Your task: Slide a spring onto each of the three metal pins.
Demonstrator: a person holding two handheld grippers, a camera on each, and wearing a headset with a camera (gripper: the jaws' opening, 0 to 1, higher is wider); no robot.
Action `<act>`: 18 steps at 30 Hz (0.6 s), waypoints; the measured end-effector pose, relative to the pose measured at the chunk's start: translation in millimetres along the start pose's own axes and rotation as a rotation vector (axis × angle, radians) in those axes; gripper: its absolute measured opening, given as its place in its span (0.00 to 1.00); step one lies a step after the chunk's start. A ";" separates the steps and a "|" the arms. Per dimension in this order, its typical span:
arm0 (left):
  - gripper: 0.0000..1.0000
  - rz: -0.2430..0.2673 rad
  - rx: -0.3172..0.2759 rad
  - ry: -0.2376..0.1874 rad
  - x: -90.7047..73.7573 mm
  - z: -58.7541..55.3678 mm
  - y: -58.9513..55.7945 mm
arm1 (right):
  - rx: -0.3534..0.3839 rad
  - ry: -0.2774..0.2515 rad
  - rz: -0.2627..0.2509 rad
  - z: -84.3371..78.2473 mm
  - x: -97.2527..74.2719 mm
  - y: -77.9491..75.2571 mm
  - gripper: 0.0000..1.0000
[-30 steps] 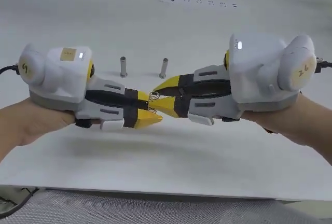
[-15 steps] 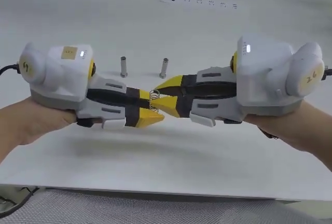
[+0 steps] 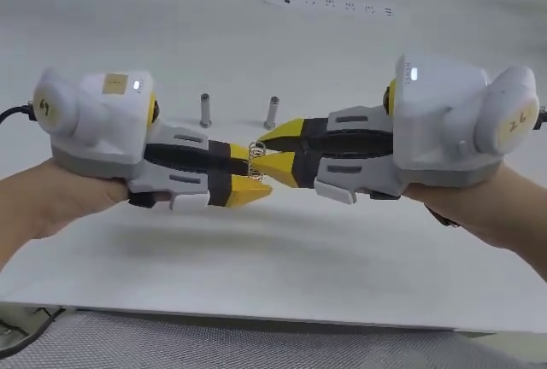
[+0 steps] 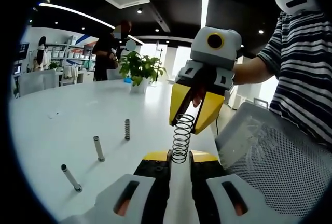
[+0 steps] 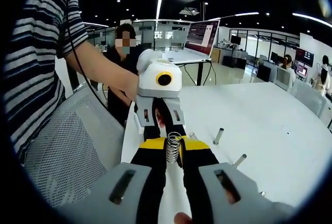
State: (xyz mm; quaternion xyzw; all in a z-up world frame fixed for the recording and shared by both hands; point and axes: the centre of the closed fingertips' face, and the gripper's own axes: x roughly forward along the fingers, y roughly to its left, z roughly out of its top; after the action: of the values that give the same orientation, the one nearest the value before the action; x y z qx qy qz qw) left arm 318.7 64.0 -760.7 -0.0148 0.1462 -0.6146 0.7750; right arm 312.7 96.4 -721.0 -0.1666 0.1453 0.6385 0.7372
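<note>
We judge a handover: left claw and right claw both pinch the spring; next one lets go, toward the pin at 12 o'clock.

Spring between facing jaws, pins behind

Bare table lies open all round the two upright pins; a power strip sits well beyond.

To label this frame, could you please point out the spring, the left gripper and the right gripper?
spring [image 4: 181,137], left gripper view, its middle coils.
left gripper [image 4: 179,155], left gripper view, between its fingertips.
right gripper [image 5: 175,143], right gripper view, between its fingertips.
</note>
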 end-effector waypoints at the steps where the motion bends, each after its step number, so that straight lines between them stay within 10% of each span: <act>1: 0.12 0.000 -0.004 0.003 0.0 -0.5 -0.1 | 0.001 0.000 0.000 0.2 -0.2 -0.2 0.12; 18: 0.29 0.105 -0.006 0.008 -20.2 -5.3 13.3 | -0.016 0.009 -0.046 1.0 -4.6 -13.8 0.12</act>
State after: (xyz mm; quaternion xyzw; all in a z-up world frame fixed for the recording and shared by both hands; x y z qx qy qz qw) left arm 325.9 87.4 -764.2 -0.0072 0.1518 -0.5729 0.8054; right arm 325.7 90.9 -717.3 -0.1788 0.1394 0.6218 0.7496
